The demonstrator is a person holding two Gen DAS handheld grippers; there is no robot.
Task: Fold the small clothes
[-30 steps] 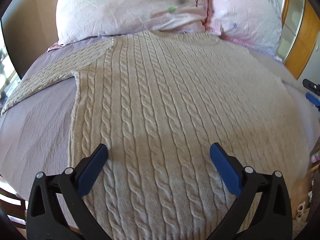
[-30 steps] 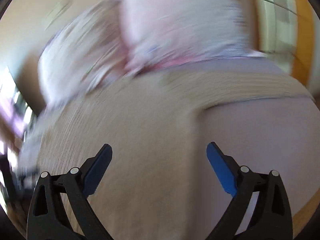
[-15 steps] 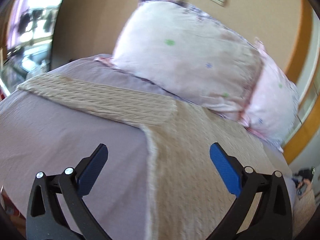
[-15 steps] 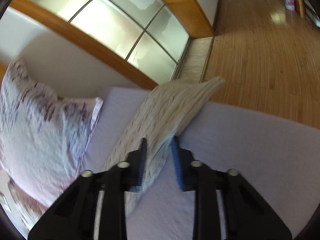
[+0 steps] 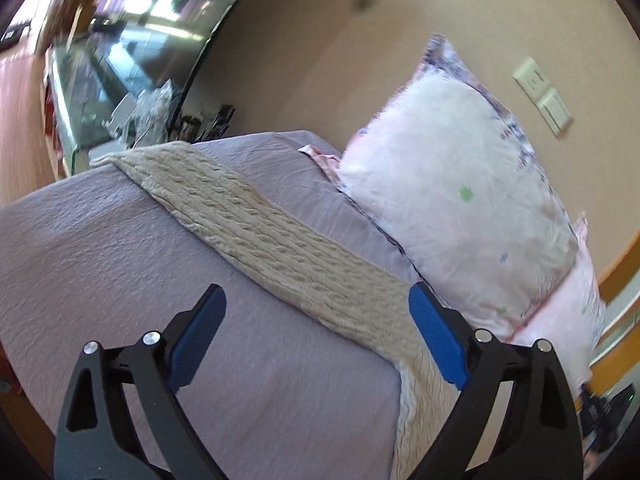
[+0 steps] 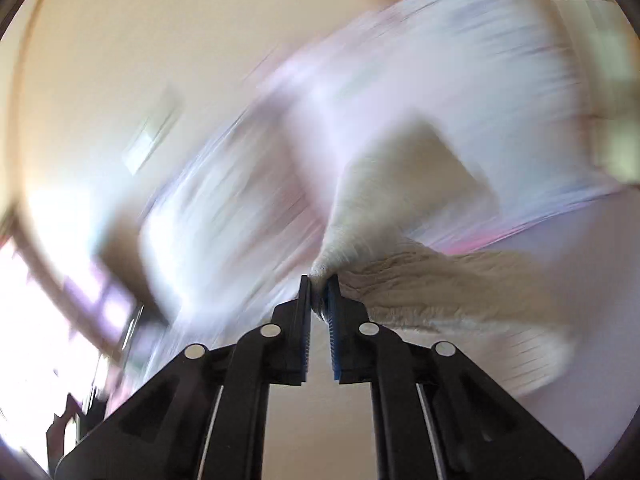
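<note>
A beige cable-knit sweater lies on a lilac bedspread (image 5: pixel 100 264). In the left wrist view its left sleeve (image 5: pixel 280 248) stretches flat toward the bed's far left corner. My left gripper (image 5: pixel 316 328) is open and empty, hovering above the sleeve near the armpit. In the blurred right wrist view my right gripper (image 6: pixel 319 286) is shut on the sweater's other sleeve (image 6: pixel 400 208), lifting it so the cuff end stands up above the jaws.
Two pale pink floral pillows (image 5: pixel 460 184) lean on the beige wall behind the sweater. A wall switch plate (image 5: pixel 544 96) sits above them. A window and cluttered shelf (image 5: pixel 132 92) lie beyond the bed's far left corner.
My left gripper swung left from over the sweater's body to over its left sleeve. My right gripper closed on the right sleeve and lifted it, swinging fast.
</note>
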